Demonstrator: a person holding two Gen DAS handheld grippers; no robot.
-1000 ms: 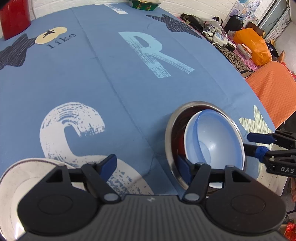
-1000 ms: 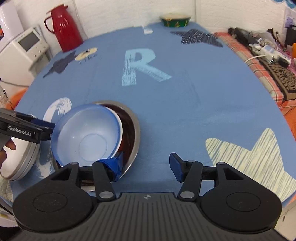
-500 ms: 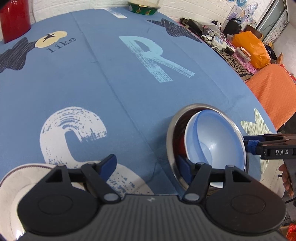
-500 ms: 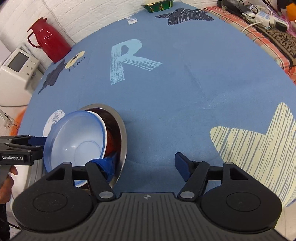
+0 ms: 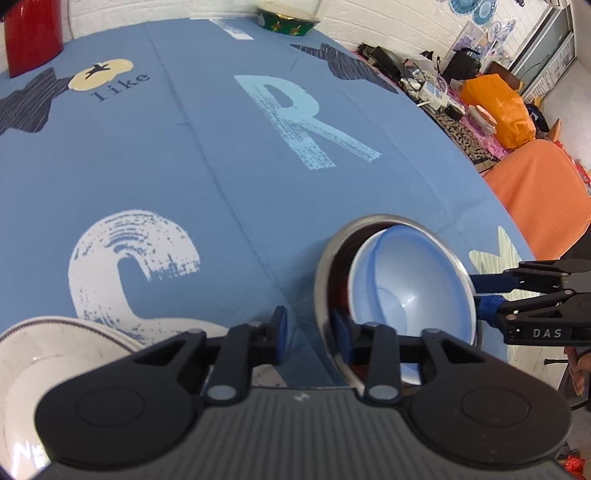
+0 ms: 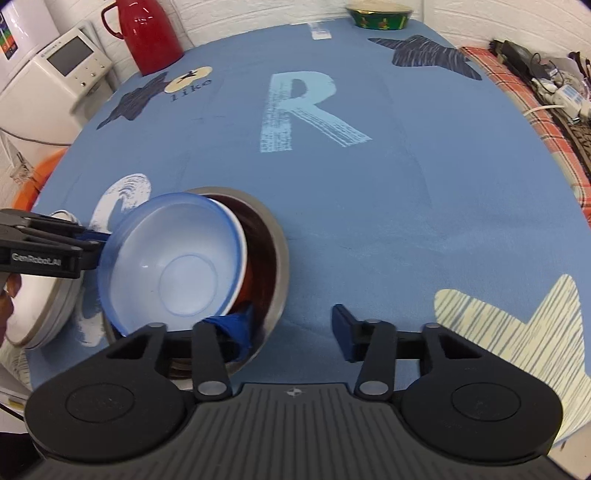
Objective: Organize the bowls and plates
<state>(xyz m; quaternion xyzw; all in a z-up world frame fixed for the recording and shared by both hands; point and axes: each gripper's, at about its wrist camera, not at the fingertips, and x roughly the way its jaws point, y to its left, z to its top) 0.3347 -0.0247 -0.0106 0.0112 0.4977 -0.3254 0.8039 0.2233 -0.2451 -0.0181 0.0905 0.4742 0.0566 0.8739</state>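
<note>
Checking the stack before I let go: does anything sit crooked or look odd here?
Yes. The blue bowl sits tilted inside the steel bowl, its rim riding up on one side rather than nesting flat. A red-brown bowl shows underneath it. No spills or damage are visible.

Wall: white painted brick (image 6: 258, 14) at 12 o'clock.
Counter: blue cloth (image 6: 369, 192) printed with letters and stars.
At 11 o'clock: red thermos (image 6: 147, 33), white appliance (image 6: 55, 85) beside it.
At 12 o'clock: green patterned bowl (image 6: 380, 14).
At 2 o'clock: cluttered side table (image 5: 443, 99), orange bag (image 5: 498, 107), orange cloth (image 5: 535, 199).
</note>
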